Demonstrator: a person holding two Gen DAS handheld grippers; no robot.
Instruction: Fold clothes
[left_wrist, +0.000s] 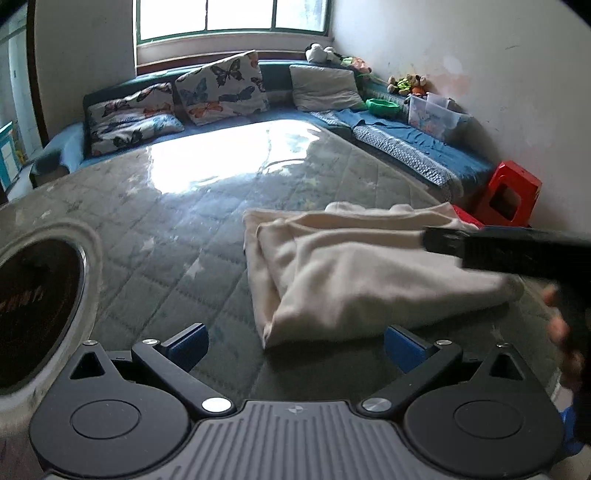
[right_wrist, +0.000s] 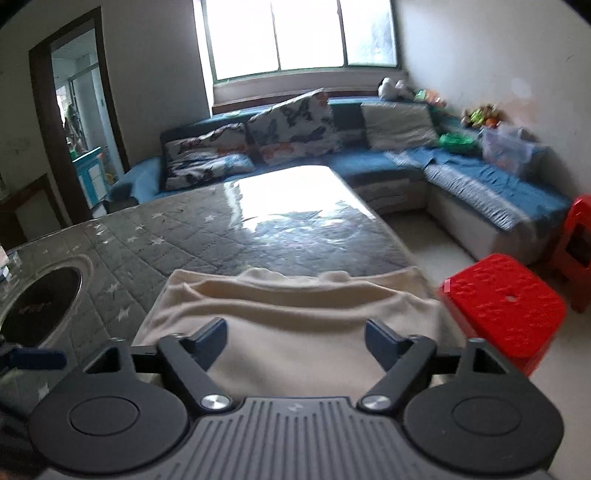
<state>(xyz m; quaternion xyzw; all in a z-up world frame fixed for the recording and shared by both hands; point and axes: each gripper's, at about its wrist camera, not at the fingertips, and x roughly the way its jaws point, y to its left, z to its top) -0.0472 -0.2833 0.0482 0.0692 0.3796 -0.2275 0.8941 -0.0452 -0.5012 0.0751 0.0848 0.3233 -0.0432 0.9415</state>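
On the table, toward its right edge: cream garment (left_wrist: 354, 273), partly folded, its layers overlapping, lying flat on the grey quilted cover under a glossy clear sheet.
Table (left_wrist: 177, 229): a round dark inset (left_wrist: 33, 310) sits near its left edge; window glare falls across the far end.
Left gripper (left_wrist: 295, 345): jaws wide apart with nothing between them, hovering over the near edge just short of the garment's near left corner.
Right gripper (right_wrist: 295, 338): jaws spread wide, gripping nothing, held over the near part of the garment.
Beyond the right edge: red plastic stool (right_wrist: 506, 306) on the floor, close to the garment's right side.
Past the far end: blue corner sofa (right_wrist: 388, 162) with butterfly cushions (right_wrist: 295, 125).
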